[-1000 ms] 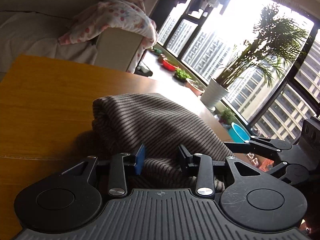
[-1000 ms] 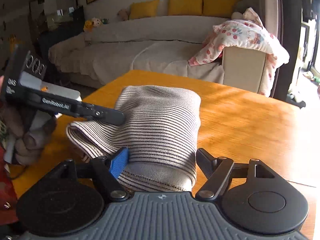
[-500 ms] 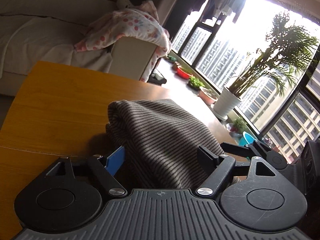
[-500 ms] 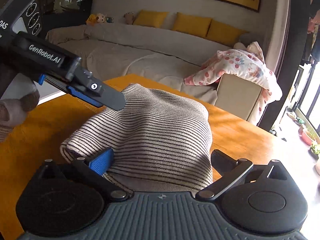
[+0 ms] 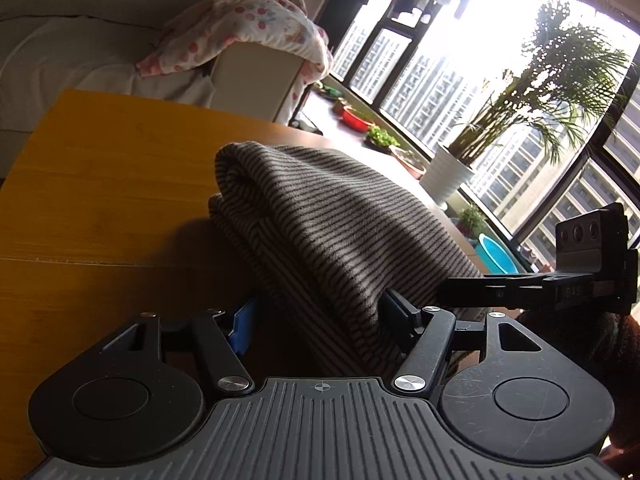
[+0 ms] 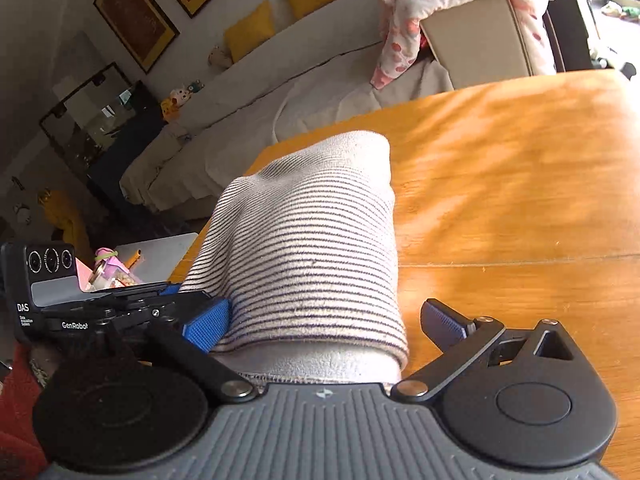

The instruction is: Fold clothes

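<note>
A folded striped garment [image 5: 336,232] lies in a thick bundle on the wooden table [image 5: 100,200]; it also shows in the right wrist view [image 6: 312,248]. My left gripper [image 5: 316,324] is open, its fingers spread on either side of the bundle's near edge. My right gripper [image 6: 324,324] is open too, its blue-padded fingers wide on either side of the bundle's other end. The right gripper shows at the right of the left wrist view [image 5: 560,280]. The left gripper shows at the left of the right wrist view [image 6: 100,308].
A sofa [image 6: 280,92] with a floral blanket [image 5: 240,28] stands beyond the table's far edge. Potted plants [image 5: 452,172] and bowls line the window sill. A small side table with clutter [image 6: 132,256] stands off the table's left edge.
Both grippers have opened wider around the bundle's ends. The garment has been raised and tilted, then settled; the views have swung around it.
</note>
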A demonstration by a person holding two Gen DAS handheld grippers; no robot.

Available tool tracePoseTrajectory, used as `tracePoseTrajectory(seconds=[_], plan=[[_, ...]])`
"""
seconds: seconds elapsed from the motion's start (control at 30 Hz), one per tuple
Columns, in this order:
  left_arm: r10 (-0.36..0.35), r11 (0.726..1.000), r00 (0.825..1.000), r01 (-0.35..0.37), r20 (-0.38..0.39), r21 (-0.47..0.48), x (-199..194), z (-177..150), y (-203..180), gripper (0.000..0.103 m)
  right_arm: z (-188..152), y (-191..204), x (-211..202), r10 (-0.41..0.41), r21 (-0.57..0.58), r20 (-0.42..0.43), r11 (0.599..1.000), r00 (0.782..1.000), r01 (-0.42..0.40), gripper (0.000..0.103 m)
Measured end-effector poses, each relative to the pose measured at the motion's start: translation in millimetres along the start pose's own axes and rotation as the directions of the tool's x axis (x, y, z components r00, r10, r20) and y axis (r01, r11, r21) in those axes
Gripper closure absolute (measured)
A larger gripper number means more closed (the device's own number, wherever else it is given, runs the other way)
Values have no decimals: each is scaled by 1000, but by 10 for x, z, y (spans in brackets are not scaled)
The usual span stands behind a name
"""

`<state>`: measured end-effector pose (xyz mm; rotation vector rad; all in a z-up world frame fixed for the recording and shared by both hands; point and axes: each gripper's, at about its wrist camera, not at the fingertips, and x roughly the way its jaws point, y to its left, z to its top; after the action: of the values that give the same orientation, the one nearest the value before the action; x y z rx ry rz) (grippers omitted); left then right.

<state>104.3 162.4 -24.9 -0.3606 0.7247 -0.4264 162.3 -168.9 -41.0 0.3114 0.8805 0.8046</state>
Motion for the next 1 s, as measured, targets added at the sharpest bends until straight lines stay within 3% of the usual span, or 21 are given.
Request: tracePoseTrajectory(seconds=[0.07, 0.13, 0.2, 0.27, 0.37, 0.6, 0.7, 0.83, 0.93, 1.0], plan=[[-2, 1000, 1000, 2, 5, -5, 18, 31, 17, 34, -23, 80, 11, 19, 19, 3, 1000, 1000, -19, 15], [-9, 1000, 1000, 9, 26, -2, 10, 70, 25, 42, -52, 252, -86, 71, -45, 5, 996, 997, -71, 21], [-17, 1000, 999, 17, 38, -3, 1, 96, 48, 42, -81, 423, -183, 124, -109, 3, 986, 992, -123, 22], [-44, 999, 999, 44, 25, -23, -5, 83, 101, 42, -170, 544, -213, 66, -201, -23, 977, 998, -69, 25], [-62, 998, 998, 61, -6, -31, 1, -4, 78, 42, -288, 479, -197, -67, -250, -40, 967, 997, 55, 26], [-24, 1000, 1000, 24, 16, 12, -127, -69, -108, 35, -334, 400, -494, -100, -202, 76, 973, 992, 113, 16], [-32, 999, 999, 31, 42, 27, -224, -64, -200, 50, -371, 374, -606, -160, -185, 170, 964, 972, 191, 11], [-113, 994, 987, 112, 110, 19, -437, 14, -294, 55, -494, 523, -641, -250, -235, 303, 916, 919, 327, 10], [-42, 999, 986, 36, 160, 38, -591, 68, -334, 53, -617, 805, -665, -249, -383, 385, 833, 889, 399, 12], [6, 999, 985, -14, 172, 45, -658, 73, -343, 46, -725, 1014, -639, -243, -503, 402, 747, 883, 435, 25]])
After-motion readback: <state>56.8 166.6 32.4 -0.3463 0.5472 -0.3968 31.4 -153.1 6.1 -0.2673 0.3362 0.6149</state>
